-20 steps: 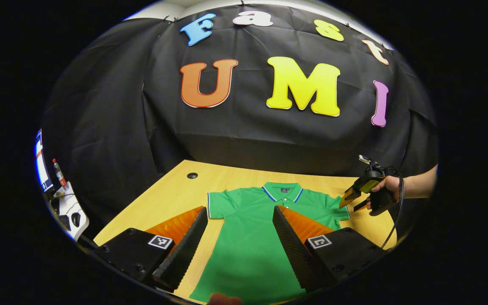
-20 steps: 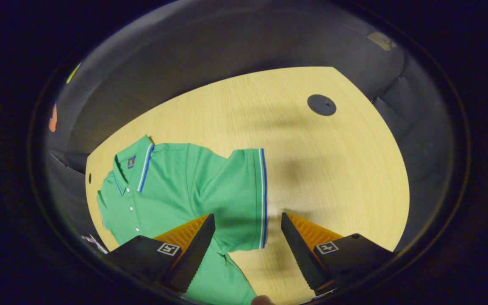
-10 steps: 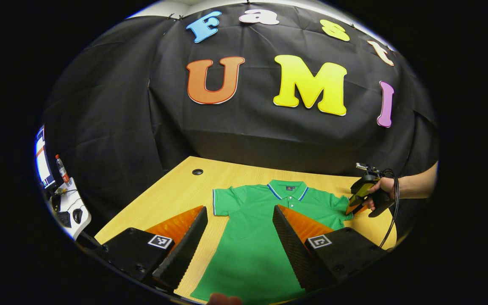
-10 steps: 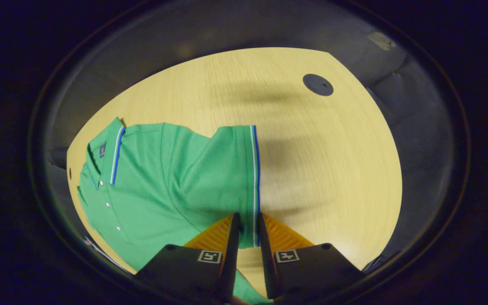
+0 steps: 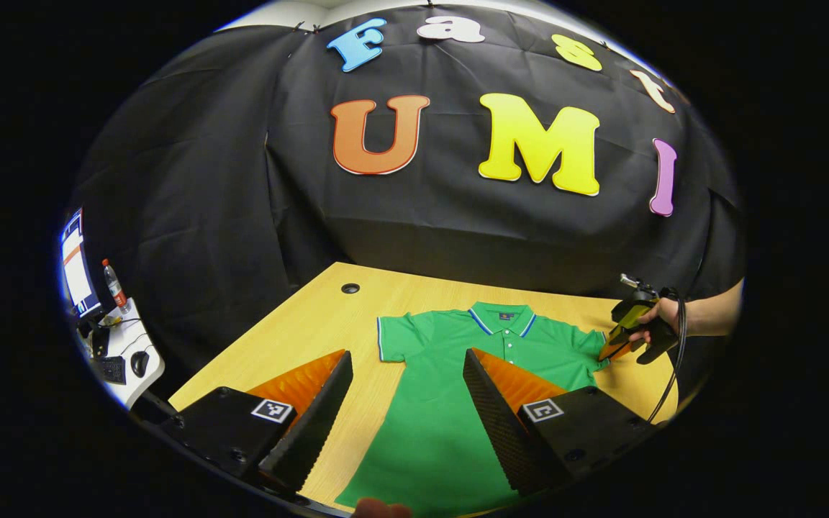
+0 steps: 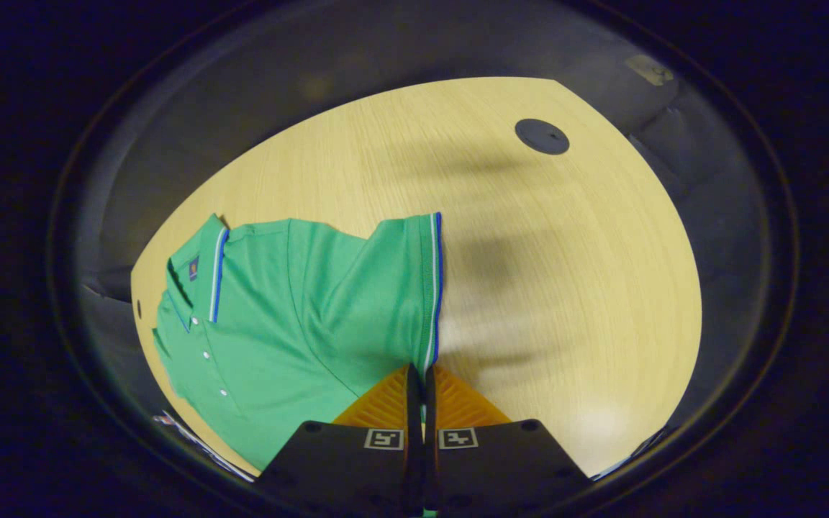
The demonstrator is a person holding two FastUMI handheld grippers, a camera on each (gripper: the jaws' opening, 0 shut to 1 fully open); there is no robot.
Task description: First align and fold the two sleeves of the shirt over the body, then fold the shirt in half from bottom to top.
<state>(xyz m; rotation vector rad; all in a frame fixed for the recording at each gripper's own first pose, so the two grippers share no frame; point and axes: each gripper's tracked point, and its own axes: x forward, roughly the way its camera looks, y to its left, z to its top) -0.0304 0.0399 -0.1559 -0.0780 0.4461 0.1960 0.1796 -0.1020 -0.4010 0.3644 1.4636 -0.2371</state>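
Note:
A green polo shirt [image 5: 458, 388] with blue-and-white trim lies flat on the wooden table [image 5: 299, 338], collar toward the far wall. My left gripper [image 5: 407, 374] hovers open above the shirt's lower body, with the cloth showing between its fingers. In the right gripper view the shirt [image 6: 292, 309] spreads to the left, and my right gripper [image 6: 420, 370] is shut on the striped cuff of the right sleeve [image 6: 400, 288]. The left gripper view shows that right gripper [image 5: 619, 342] at the shirt's far right sleeve, held by a hand [image 5: 663, 316]. The left sleeve [image 5: 396, 338] lies spread out flat.
A round cable hole [image 5: 350, 288] sits near the table's far left corner, and another cable hole [image 6: 542, 136] appears in the right gripper view. A side desk [image 5: 116, 352] with a bottle, mouse and screen stands at the left. A cable hangs from the right gripper.
My right gripper came down over the right sleeve's cuff and went from open to shut on it, lifting it slightly. The left gripper drifted a little, still open.

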